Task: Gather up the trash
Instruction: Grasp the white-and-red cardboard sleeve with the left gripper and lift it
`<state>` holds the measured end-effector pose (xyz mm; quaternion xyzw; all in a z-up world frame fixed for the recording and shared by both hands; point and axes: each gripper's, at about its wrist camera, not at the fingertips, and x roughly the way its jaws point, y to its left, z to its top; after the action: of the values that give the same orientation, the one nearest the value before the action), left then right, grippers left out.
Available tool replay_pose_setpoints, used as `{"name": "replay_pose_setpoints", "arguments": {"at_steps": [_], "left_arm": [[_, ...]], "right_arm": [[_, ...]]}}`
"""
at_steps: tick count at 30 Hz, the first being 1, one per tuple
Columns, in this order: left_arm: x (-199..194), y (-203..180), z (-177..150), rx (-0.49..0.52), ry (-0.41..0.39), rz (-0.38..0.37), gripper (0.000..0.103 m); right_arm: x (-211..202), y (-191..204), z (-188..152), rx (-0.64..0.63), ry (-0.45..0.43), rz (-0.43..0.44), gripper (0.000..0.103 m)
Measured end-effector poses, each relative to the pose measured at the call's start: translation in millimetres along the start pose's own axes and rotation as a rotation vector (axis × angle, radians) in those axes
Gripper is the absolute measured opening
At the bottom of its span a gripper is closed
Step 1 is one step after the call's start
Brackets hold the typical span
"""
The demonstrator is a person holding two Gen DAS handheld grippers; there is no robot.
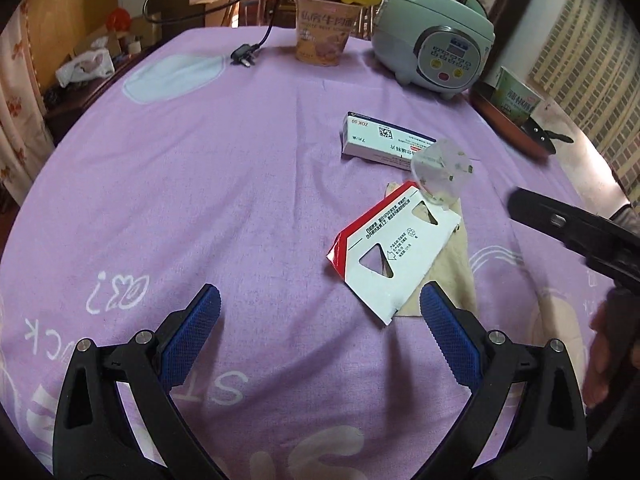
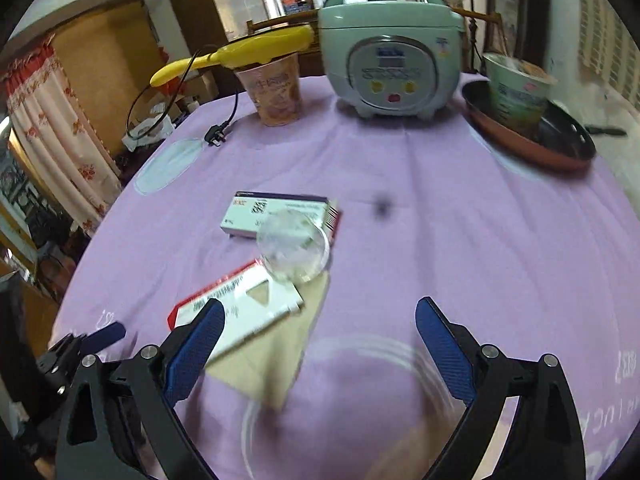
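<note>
Left wrist view: left gripper (image 1: 320, 308), jaws apart and empty, above the purple tablecloth (image 1: 224, 184); red-and-white carton (image 1: 394, 254) lies flat just beyond its right finger. Right wrist view: right gripper (image 2: 320, 320), jaws apart, near the carton (image 2: 240, 312), clear plastic cup (image 2: 294, 246) and medicine box (image 2: 276, 212).

The tablecloth (image 1: 240, 200) is lilac with white lettering. The flattened carton (image 1: 394, 248) is white with red edging. The rice cooker (image 1: 434, 28) is pale green.
</note>
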<state>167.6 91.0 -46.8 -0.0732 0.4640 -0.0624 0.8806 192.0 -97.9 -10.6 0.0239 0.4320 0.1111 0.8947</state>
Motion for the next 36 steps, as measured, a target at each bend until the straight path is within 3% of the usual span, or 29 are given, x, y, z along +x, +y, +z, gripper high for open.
{"name": "replay_pose_setpoints", "arguments": {"at_steps": [3,5,10,12,13,14,20,27,32,36], "left_arm": [[-5.6,0.1,0.8,-0.003,-0.021,0.018,0.096],[-11.6,-0.5,0.0,-0.003,-0.054,0.059,0.096],[-9.5,2.4,0.1,-0.026,-0.020,0.026,0.096],[-9.3,2.0,0.4,-0.023,-0.018,0.025,0.096],[-9.0,1.6,0.4,-0.022,-0.017,0.024,0.096],[-8.7,1.5,0.3,-0.022,-0.015,0.021,0.096],[-2.1,-5.1,-2.0,0.003,0.010,0.006,0.096],[-1.6,-21.1,-7.6,0.068,-0.008,-0.016,0.096],[3.7,-38.1,-14.1,0.153,-0.028,0.022,0.096],[8.5,-45.3,-18.2,0.189,-0.038,0.001,0.096]], "right_arm": [[18.7,18.1,13.0,-0.054,-0.029,-0.087,0.094],[33.2,26.5,18.0,-0.081,-0.028,-0.144,0.088],[55.3,30.6,23.8,-0.094,-0.003,-0.157,0.081],[63.3,28.8,25.5,-0.075,0.009,-0.147,0.072],[65.4,27.7,26.2,-0.068,0.014,-0.133,0.060],[67.8,27.1,26.8,-0.061,0.024,-0.114,0.055],[38.4,10.3,19.9,0.022,-0.027,-0.033,0.054],[-12.2,-37.7,-22.4,0.126,-0.060,0.026,0.054],[-27.1,-75.9,-44.8,0.214,-0.087,0.019,0.055],[-28.1,-96.8,-53.3,0.264,-0.083,0.024,0.055]]}}
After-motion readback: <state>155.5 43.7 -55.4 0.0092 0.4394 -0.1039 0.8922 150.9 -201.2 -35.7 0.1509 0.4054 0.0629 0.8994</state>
